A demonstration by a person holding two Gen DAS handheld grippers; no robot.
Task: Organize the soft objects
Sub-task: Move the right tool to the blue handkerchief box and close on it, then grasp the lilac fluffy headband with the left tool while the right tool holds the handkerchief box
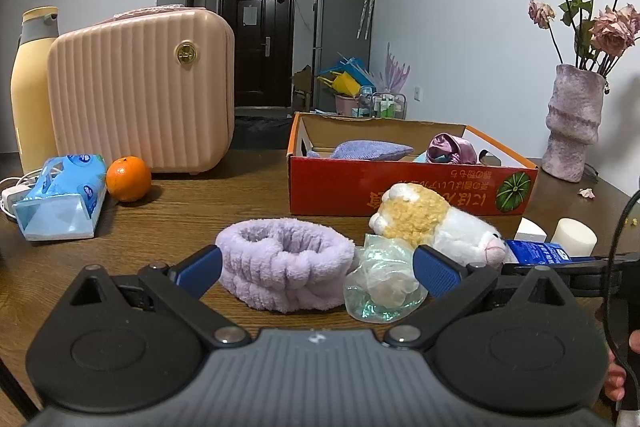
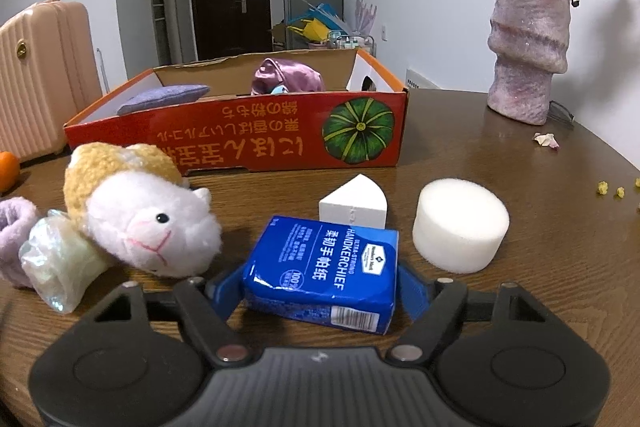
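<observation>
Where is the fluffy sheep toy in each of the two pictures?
Left wrist view: the sheep toy lies right of centre, in front of the red box, beside the purple headband.
Right wrist view: the sheep toy lies at the left, left of the blue tissue pack.
Shared landmark: the red box with the green pumpkin picture, just behind the toy.

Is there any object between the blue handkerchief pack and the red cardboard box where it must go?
Yes. The white wedge sponge stands on the table right behind the blue handkerchief pack, on the straight line toward the red cardboard box. The box's near wall also rises there, so the pack must be lifted over both.
</observation>
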